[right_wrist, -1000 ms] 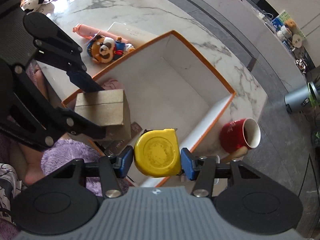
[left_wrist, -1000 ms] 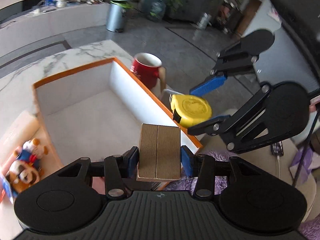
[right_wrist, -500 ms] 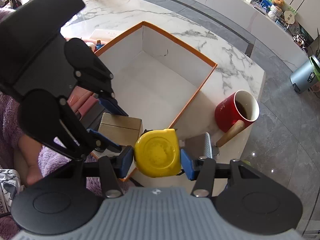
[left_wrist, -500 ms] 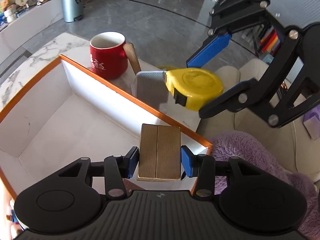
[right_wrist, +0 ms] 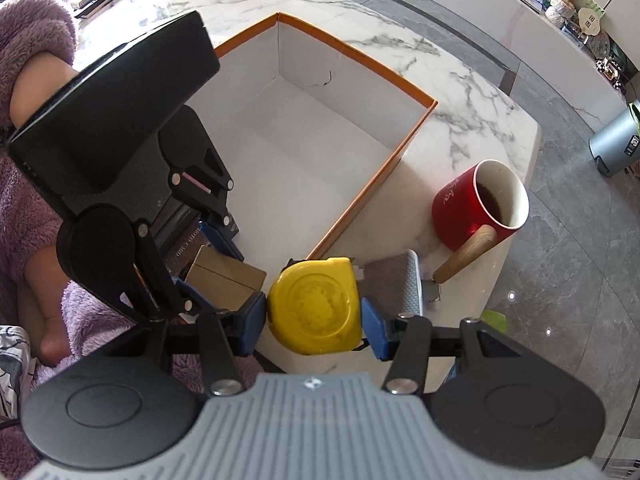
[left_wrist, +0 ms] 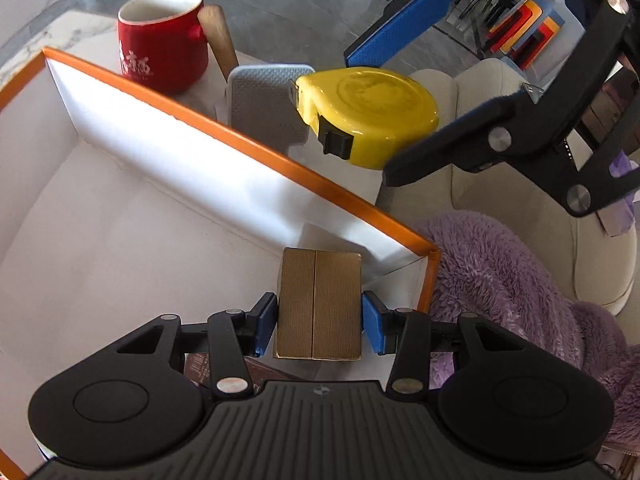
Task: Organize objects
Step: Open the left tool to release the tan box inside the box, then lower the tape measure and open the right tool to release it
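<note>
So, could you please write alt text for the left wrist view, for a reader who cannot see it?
The left tool grips a small brown box over a corner of an open white box with an orange rim. Beyond the rim, the right tool holds a yellow tape measure near a red mug.

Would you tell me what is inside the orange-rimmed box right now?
The orange-rimmed box shows only bare white floor; its near corner is hidden behind the left gripper and its brown block.

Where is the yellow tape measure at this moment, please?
The yellow tape measure is clamped in the right gripper, held just outside the orange-rimmed box at its near corner, with the grey pad and red mug beyond it.
</note>
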### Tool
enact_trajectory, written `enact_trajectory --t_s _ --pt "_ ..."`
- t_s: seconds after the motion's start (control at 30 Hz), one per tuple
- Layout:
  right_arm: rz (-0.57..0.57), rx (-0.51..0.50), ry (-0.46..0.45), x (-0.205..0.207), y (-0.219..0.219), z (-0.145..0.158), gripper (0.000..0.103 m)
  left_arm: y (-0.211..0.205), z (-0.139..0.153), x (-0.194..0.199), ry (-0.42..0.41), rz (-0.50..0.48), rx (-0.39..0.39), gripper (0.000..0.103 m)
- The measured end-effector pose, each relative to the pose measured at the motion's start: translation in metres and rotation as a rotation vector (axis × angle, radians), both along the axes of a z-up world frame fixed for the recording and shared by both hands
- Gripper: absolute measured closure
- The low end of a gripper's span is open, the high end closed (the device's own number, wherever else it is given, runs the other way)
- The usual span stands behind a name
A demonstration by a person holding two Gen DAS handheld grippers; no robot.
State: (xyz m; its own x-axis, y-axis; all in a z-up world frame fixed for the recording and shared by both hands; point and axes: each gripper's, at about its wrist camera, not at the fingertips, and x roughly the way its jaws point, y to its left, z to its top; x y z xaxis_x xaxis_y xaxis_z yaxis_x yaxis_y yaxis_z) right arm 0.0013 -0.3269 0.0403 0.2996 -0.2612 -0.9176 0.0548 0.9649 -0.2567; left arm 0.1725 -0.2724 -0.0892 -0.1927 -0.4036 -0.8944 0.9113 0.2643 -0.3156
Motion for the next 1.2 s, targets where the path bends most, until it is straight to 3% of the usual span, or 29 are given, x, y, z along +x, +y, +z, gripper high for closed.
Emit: enact_trajectory --t_s 0.13,0.3,0.57,0.73,1.0,1.2 --pt "0.007 -0.001 0.009 0.002 0.000 -0.004 0.049 -0.001 -0.008 0.004 0.019 0.009 0.018 0.050" --pt "0.012 -0.003 0.013 0.003 0.002 -0.004 0.049 0.003 -0.008 0.008 0.096 0.021 -0.013 0.047" --pt "0.018 -0.018 0.014 0.013 0.005 0.000 0.049 0.011 -0.013 0.013 0.136 0.041 -0.032 0.049" --pt "0.036 -0.027 0.014 0.020 0.009 0.001 0.049 0.025 0.003 0.010 0.066 0.058 -0.064 0.049" --pt "0.148 -0.024 0.032 0.042 0.027 -0.008 0.049 0.054 0.030 0.027 -0.077 0.111 -0.050 0.051" --pt "0.251 -0.051 0.111 0.069 0.038 -0.031 0.049 0.062 0.038 0.041 -0.120 0.156 -0.045 0.056"
